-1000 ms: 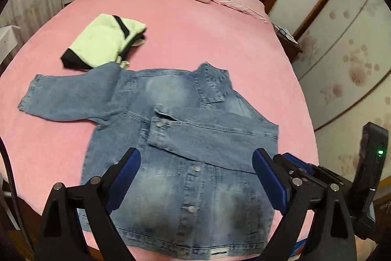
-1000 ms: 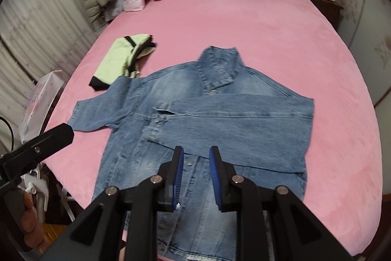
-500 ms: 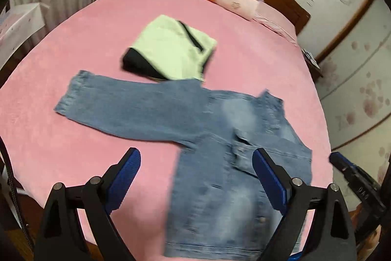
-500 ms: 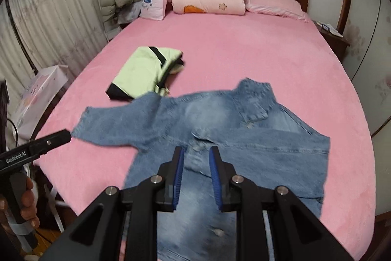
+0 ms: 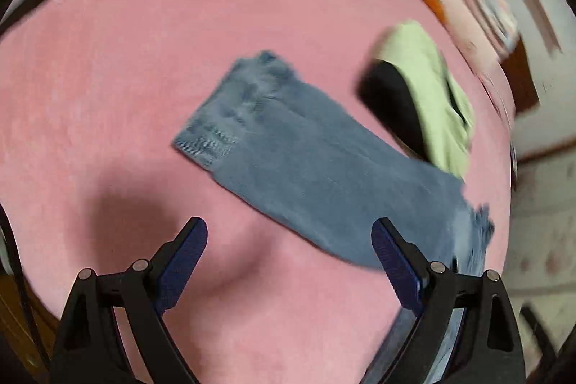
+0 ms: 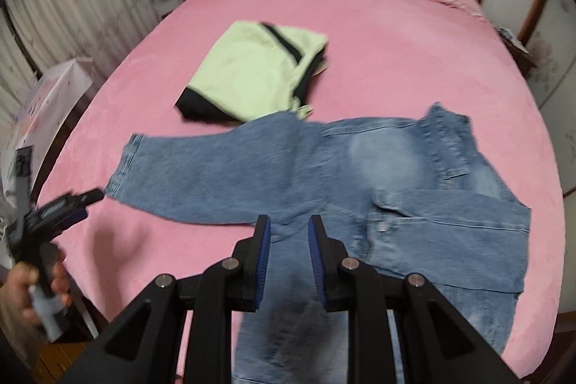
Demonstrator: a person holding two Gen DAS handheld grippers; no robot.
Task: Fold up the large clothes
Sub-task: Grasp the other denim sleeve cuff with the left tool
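Denim fills the near middle of the pink bed (image 6: 378, 35): the blue denim jacket (image 6: 396, 175) lies flat, collar toward the headboard, one sleeve stretched toward the left edge; left gripper (image 5: 289, 261) gapes wide, empty, near its cuff; right gripper (image 6: 287, 252) stands narrowly parted, clasping nothing; a folded pale-green garment (image 6: 252, 67) lies just beyond.

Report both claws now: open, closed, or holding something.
Left claw: wide open, empty, above the denim sleeve.
Right claw: narrow gap, nothing between the pads.
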